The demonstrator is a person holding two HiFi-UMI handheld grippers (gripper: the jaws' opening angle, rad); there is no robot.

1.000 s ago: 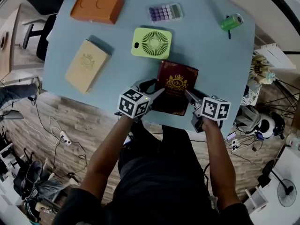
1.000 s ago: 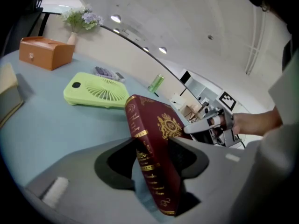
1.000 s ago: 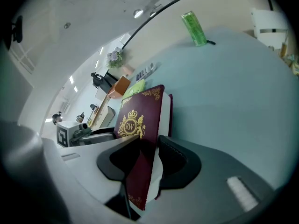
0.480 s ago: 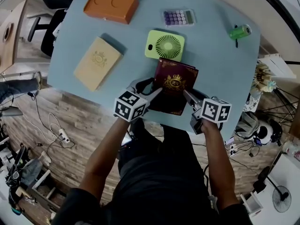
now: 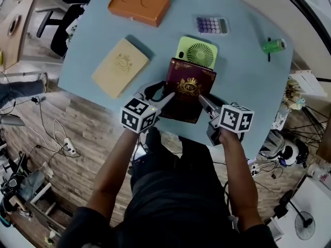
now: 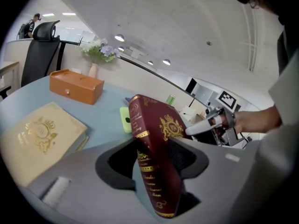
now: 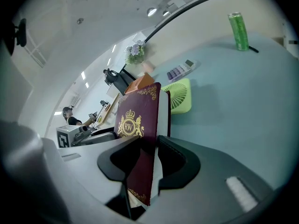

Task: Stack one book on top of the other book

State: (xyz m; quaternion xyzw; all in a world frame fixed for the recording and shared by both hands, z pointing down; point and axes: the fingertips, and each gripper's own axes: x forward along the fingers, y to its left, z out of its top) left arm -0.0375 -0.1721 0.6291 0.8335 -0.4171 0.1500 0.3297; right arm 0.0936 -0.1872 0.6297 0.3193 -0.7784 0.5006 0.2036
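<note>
A dark red book [image 5: 187, 89] with a gold crest hangs lifted above the blue table [image 5: 243, 87], partly over the green fan. My left gripper [image 5: 166, 98] is shut on its left spine edge [image 6: 152, 171], and my right gripper [image 5: 204, 101] is shut on its right page edge [image 7: 145, 157]. Both pairs of jaws press on the covers. A tan book [image 5: 120, 67] with the same gold crest lies flat to the left, also in the left gripper view [image 6: 37, 141].
A green square fan [image 5: 198, 51] sits just behind the red book. An orange box [image 5: 139, 5] stands at the back left, a calculator [image 5: 211, 25] at the back middle, a green can [image 5: 273, 46] at the right. The table's near edge runs just under my grippers.
Both grippers have carried the red book up and away from the table's near edge, toward the fan; it now overlaps the fan's near side.
</note>
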